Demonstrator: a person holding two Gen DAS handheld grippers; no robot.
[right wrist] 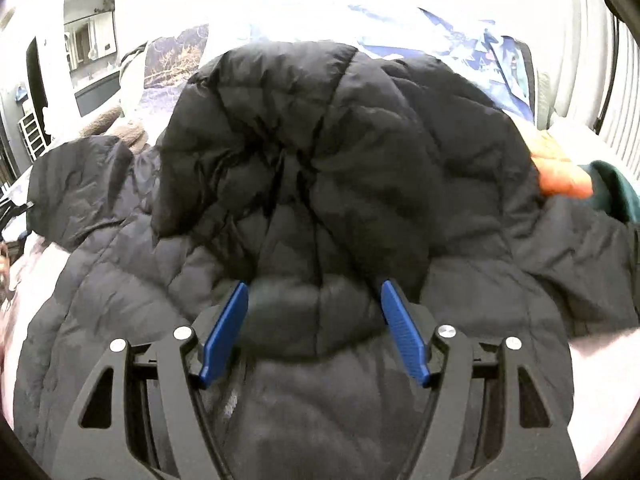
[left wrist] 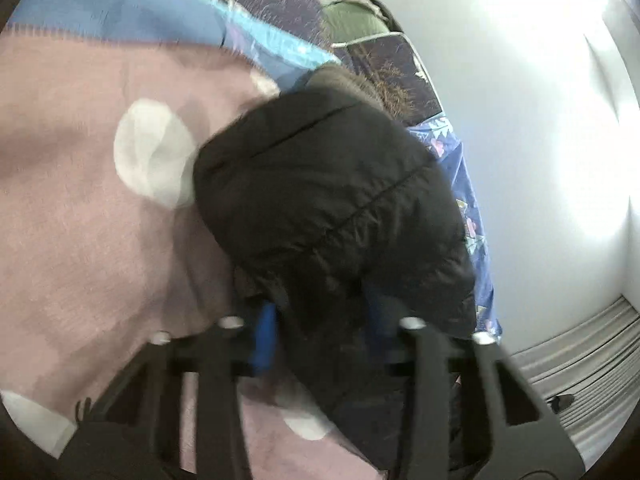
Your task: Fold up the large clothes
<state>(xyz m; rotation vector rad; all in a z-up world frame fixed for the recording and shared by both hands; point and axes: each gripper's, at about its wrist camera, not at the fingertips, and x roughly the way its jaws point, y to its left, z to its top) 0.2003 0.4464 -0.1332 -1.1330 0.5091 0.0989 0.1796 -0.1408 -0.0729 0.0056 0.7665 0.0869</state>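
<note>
On pink blanket (left wrist: 80, 220) | black quilted puffy jacket (right wrist: 340, 140), crumpled

wall (left wrist: 520, 120): plain white, glare | radiator (left wrist: 592, 364): white, ribbed | bed cover (left wrist: 72, 200): pink, white dots | doorway (right wrist: 86, 64): far left

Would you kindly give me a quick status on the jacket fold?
Right claw open over jacket. Left claw closed on a jacket fold. Nothing in the way.
</note>
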